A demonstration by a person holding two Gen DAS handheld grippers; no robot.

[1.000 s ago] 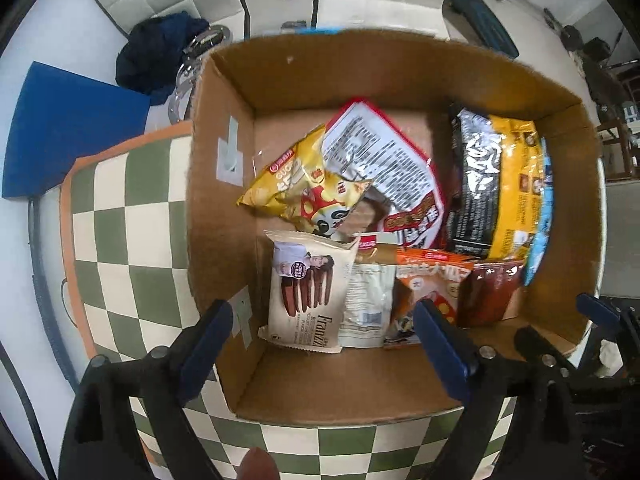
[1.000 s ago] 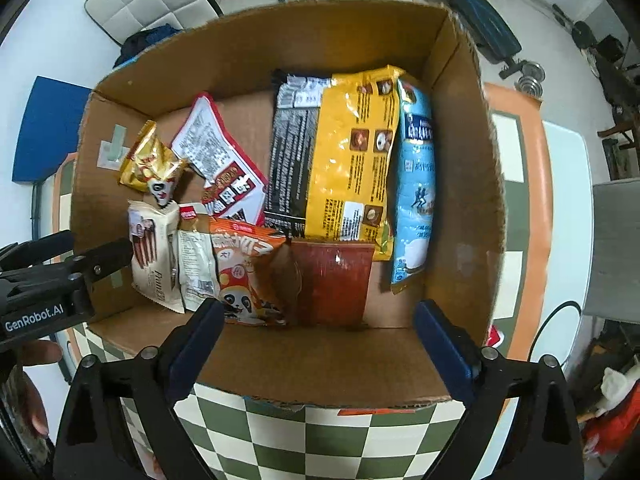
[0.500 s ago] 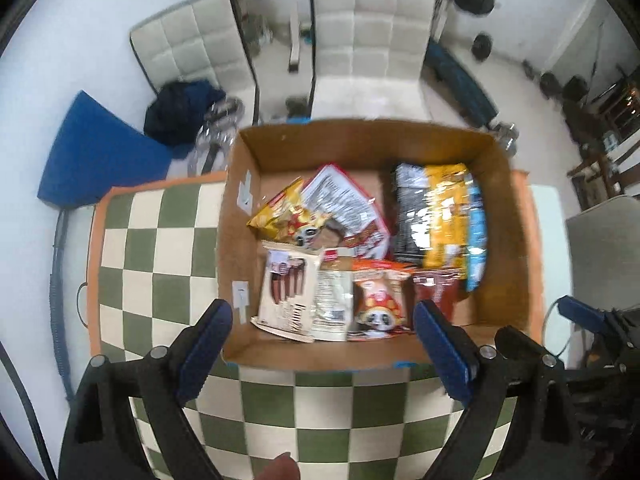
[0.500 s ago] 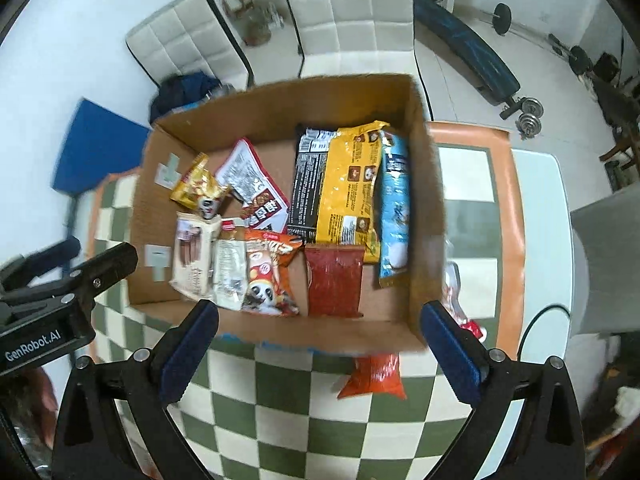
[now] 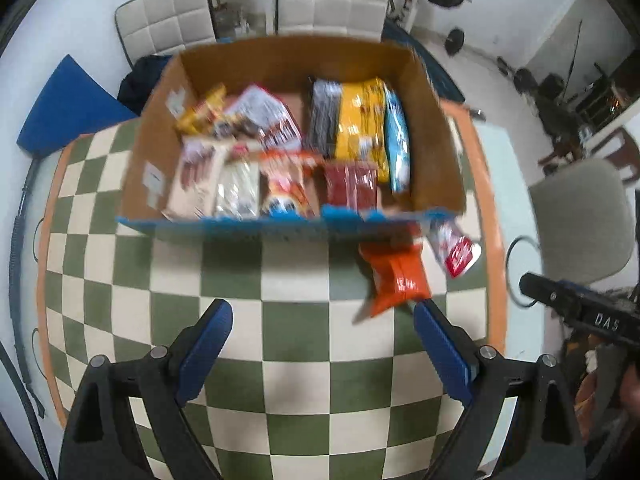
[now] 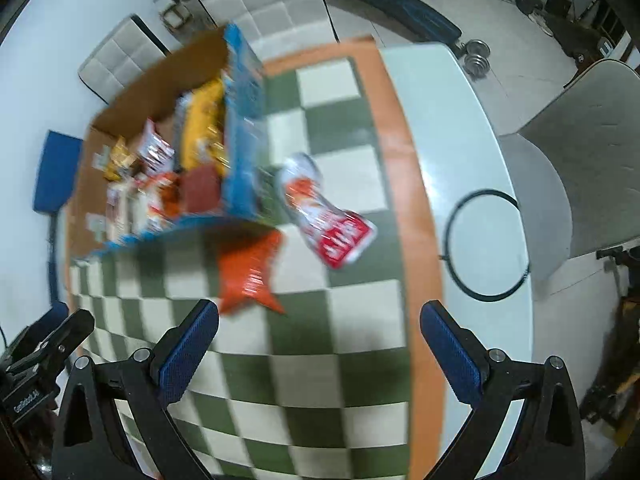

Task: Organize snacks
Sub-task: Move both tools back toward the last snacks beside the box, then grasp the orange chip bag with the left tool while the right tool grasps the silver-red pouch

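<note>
On green-and-cream checked table (image 5: 296,336), we see open brown cardboard box (image 5: 436,148) packed with snacks; shiny orange snack packet (image 5: 396,276) outside it. Left hand-held gripper (image 5: 322,344), right hand-held gripper (image 6: 320,340): jaws wide, empty.

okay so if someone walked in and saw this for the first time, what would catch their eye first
Probably the open cardboard box packed with bright snack bags, sitting at the far side of the green-and-cream checkered mat. Next, the two packets still outside it: an orange packet against the box's near right corner, and a red-and-white packet just to its right. Both grippers, left and right, hang open and empty over the mat.
</note>
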